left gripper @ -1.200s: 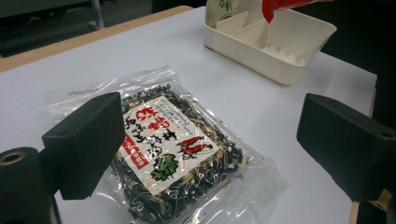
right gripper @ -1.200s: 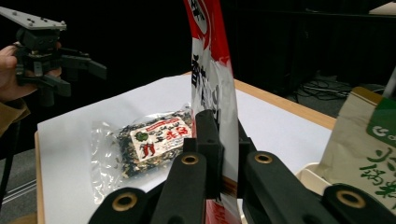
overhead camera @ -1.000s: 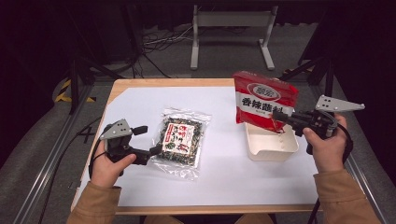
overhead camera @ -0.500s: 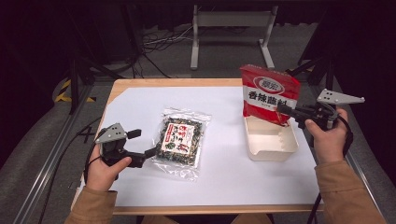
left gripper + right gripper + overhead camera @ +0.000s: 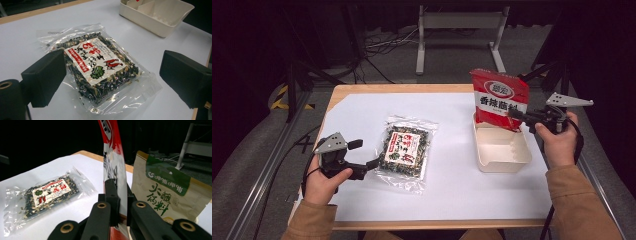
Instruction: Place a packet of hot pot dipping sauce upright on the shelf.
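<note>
High view: R gripper [image 5: 517,116] pinches glossy red pouch [image 5: 499,97] upright over cream bin's [image 5: 507,160] far edge; L gripper [image 5: 364,157] spread beside crinkly clear seaweed pack [image 5: 404,150], bare white sheet [image 5: 452,185] near.

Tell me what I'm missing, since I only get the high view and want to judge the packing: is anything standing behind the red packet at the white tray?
Observer: Yes. The right gripper view shows a tan pouch with a green label standing just behind the red packet.
Operator: Is the right tool actually gripping that packet?
Observer: The right tool is shut on the packet's thin edge, with the film pinched between its jaws.
Operator: And the left tool by the seaweed bag?
Observer: The left tool is open. The seaweed bag lies flat ahead, between the spread jaws, not pinched.
</note>
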Available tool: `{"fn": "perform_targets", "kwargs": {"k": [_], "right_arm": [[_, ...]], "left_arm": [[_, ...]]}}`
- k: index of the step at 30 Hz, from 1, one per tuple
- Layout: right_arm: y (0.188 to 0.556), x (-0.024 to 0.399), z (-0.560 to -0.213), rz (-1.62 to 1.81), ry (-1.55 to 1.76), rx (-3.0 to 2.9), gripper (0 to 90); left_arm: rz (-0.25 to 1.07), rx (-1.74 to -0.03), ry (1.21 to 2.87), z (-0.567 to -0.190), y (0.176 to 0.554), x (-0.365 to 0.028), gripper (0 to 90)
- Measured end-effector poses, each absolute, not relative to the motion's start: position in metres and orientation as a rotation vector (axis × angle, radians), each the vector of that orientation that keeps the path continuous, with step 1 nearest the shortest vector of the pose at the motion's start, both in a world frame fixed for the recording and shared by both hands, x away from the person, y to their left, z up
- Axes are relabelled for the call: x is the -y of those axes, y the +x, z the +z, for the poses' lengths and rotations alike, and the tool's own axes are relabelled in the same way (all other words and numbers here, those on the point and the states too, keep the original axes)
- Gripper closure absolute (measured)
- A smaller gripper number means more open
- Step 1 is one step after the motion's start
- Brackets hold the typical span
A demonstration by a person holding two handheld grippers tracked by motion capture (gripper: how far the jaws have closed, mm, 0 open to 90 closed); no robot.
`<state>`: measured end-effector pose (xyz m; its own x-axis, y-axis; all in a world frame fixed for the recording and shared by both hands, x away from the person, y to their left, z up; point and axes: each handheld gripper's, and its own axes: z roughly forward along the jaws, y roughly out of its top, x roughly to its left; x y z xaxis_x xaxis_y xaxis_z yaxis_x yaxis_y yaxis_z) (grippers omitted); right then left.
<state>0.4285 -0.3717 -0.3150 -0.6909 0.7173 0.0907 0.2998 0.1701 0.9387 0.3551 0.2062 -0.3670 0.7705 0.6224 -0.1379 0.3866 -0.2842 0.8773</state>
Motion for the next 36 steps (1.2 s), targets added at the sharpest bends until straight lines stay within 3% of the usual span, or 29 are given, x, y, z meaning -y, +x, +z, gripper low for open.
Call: {"fn": "perform_targets", "kwargs": {"k": [36], "right_arm": [[0.47, 0.366, -0.349, 1.296, 0.944, -2.103, 87.3]], "left_arm": [[0.245, -0.771, 1.927, -0.372, 0.357, -0.204, 7.4]]}}
